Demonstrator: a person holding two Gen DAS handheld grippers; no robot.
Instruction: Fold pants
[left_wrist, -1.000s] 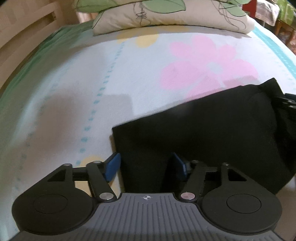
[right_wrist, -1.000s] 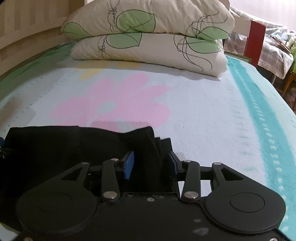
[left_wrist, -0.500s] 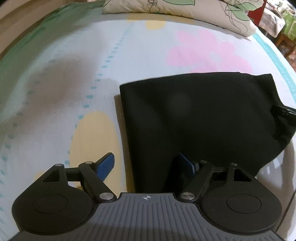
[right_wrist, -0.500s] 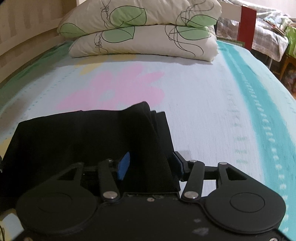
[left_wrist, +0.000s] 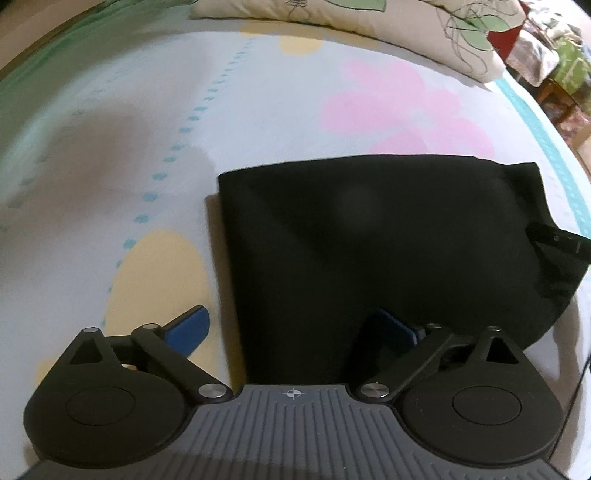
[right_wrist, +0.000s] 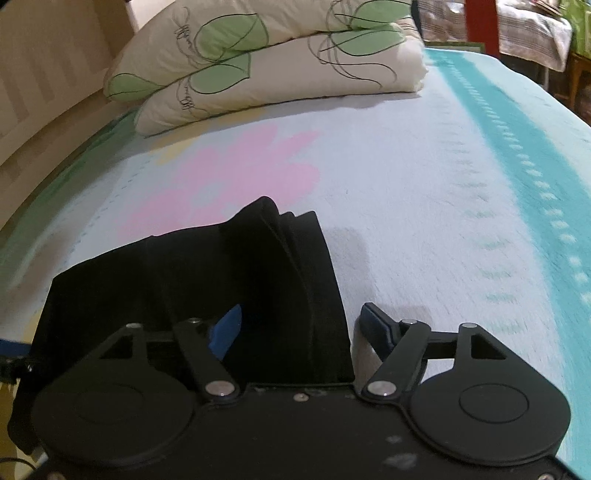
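Observation:
Black folded pants (left_wrist: 369, 240) lie flat on the flowered bedspread (left_wrist: 258, 122). My left gripper (left_wrist: 291, 325) hangs over their near left corner, and its jaws are opening. One blue pad (left_wrist: 192, 326) is out over the bedspread and the other is over the cloth, neither pressing it. In the right wrist view the same pants (right_wrist: 203, 273) show stacked layered edges at their right end. My right gripper (right_wrist: 301, 315) straddles that end, jaws opening, with the pants' edge between the fingers untouched by the pads.
Two stacked leaf-print pillows (right_wrist: 266, 70) lie at the head of the bed beside a wooden headboard (right_wrist: 40, 81). A teal band (right_wrist: 535, 166) runs along the bed's right side. Beyond that edge stands a red post (right_wrist: 480, 22) and cluttered furniture.
Both grippers' jaws have spread wide and let go of the pants. The raised cloth has settled flat on the bed, and both grippers have drawn back slightly and sunk toward the near edge.

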